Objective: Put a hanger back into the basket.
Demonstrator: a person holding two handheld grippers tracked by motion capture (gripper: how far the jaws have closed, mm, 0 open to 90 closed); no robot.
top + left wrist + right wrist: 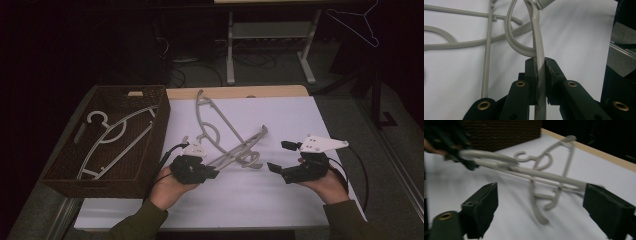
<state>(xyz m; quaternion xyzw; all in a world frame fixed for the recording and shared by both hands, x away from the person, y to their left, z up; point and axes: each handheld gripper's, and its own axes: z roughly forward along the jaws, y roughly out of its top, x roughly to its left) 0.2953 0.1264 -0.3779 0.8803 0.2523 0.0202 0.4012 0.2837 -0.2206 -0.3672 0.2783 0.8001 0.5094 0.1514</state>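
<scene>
In the high view, a grey hanger (pixel 235 150) is seen lying across a second grey hanger (pixel 212 120) on the white-covered desk (pixel 280 200), just right of the brown woven basket (pixel 55 172). One end of the upper hanger is pinched by the left tool (pixel 212 172), which is held close beside the basket's right wall. The right tool (pixel 280 157) is held well to the right of the basket, beyond the hangers, with its jaws spread and nothing between them. A white hanger (pixel 107 140) is seen lying inside the basket.

In the left gripper view, the left tool (pixel 540 80) is seen pressed together on a flat bar of the grey hanger (pixel 536 37), the bar running up between the pads. The second hanger (pixel 486 62) is seen flat on the desk to the left.

In the right gripper view, the right tool (pixel 540 205) is seen with its jaws spread wide. The grey hanger (pixel 544 176) is seen beyond them, raised off the desk at the end nearer the basket (pixel 501 132), where it is gripped by the left tool (pixel 467 162). Whether its other end touches the right-hand jaw cannot be told.
</scene>
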